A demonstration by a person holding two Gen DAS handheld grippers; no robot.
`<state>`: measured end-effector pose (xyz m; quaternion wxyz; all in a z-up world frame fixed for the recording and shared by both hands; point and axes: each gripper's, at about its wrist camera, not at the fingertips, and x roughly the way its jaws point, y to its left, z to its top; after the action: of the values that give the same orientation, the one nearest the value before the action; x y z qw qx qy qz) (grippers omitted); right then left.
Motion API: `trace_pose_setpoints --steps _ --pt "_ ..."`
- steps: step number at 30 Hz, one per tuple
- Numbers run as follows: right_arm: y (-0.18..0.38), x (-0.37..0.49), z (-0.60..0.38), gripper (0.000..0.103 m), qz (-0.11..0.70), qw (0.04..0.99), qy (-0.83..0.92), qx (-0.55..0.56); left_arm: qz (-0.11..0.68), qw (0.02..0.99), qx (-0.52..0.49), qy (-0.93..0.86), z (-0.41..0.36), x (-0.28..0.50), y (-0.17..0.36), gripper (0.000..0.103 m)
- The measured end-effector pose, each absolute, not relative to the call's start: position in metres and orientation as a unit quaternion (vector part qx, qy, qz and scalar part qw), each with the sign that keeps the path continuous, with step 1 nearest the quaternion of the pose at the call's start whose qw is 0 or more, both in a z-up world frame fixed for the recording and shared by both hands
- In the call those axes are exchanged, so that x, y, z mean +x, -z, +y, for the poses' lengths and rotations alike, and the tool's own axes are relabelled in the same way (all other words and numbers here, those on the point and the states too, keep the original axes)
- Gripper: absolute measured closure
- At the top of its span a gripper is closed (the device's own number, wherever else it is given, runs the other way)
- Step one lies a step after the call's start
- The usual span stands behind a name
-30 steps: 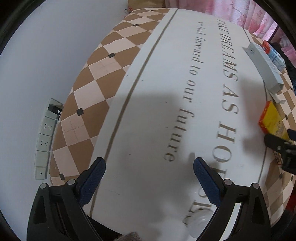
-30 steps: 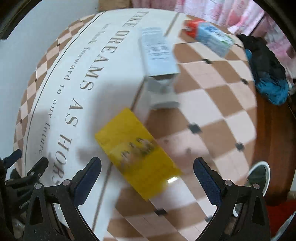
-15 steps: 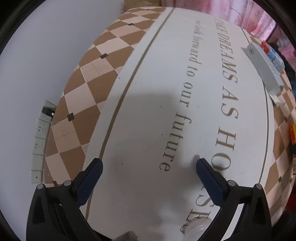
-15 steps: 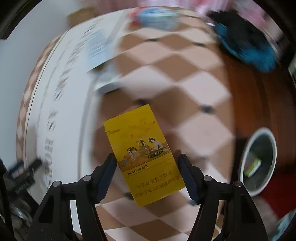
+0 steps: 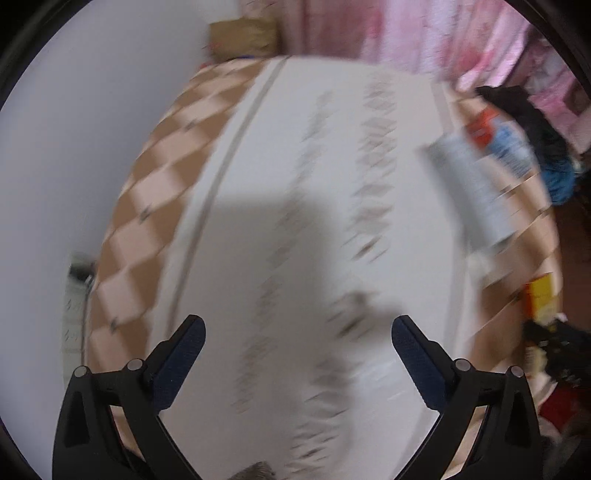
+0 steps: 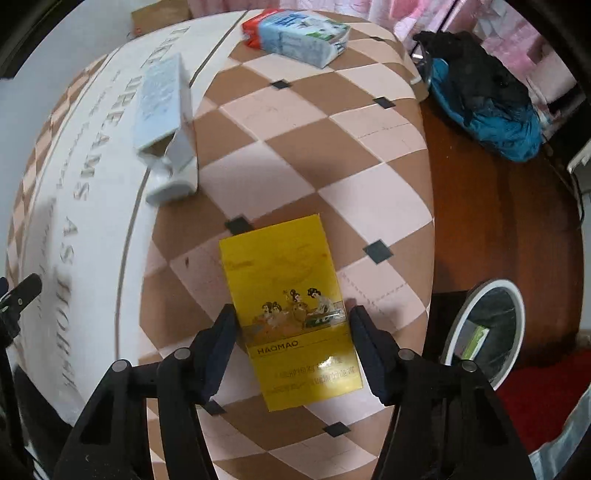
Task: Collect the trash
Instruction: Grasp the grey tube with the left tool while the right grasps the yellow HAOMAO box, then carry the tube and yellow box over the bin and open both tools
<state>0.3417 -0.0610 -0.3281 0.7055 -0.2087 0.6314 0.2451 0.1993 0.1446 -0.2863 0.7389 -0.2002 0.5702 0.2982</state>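
Observation:
My right gripper [image 6: 291,317] is shut on a flat yellow HAOMAO box [image 6: 291,314] and holds it above the checkered tablecloth [image 6: 314,147]. The same yellow box [image 5: 540,300] shows at the right edge of the blurred left wrist view. My left gripper [image 5: 297,332] is open and empty above the white lettered part of the cloth [image 5: 295,221]. A pale grey-blue carton [image 6: 162,107] lies open-ended on the table. A blue and red tissue pack [image 6: 295,33] lies at the far edge. A white-rimmed trash bin [image 6: 487,328] stands on the floor to the right, with a green item inside.
A dark blue and black garment [image 6: 487,99] lies on the wooden surface at the far right. A power strip [image 5: 75,295] hangs on the wall left of the table. Pink curtains [image 5: 424,33] hang behind the table.
My right gripper closed on the yellow box and lifted it, now squarer to the table. The left gripper's view swung right and blurred; its jaws stay open.

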Motion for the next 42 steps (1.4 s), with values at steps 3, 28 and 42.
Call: trace_pose_setpoints --steps 3,28,42 --pt "0.322 0.367 -0.065 0.04 0.632 0.722 -0.225 -0.168 0.56 0.751 -0.226 -0.267 0.146 0.245 0.277 0.0" --pt "0.333 0.438 -0.041 0.04 0.645 0.724 -0.175 -0.17 0.582 0.762 -0.188 -0.214 0.109 0.346 0.301 0.069" --pt "0.271 0.385 -0.097 0.041 0.593 0.771 -0.221 -0.068 0.51 0.827 -0.12 -0.206 0.059 0.281 0.219 0.07"
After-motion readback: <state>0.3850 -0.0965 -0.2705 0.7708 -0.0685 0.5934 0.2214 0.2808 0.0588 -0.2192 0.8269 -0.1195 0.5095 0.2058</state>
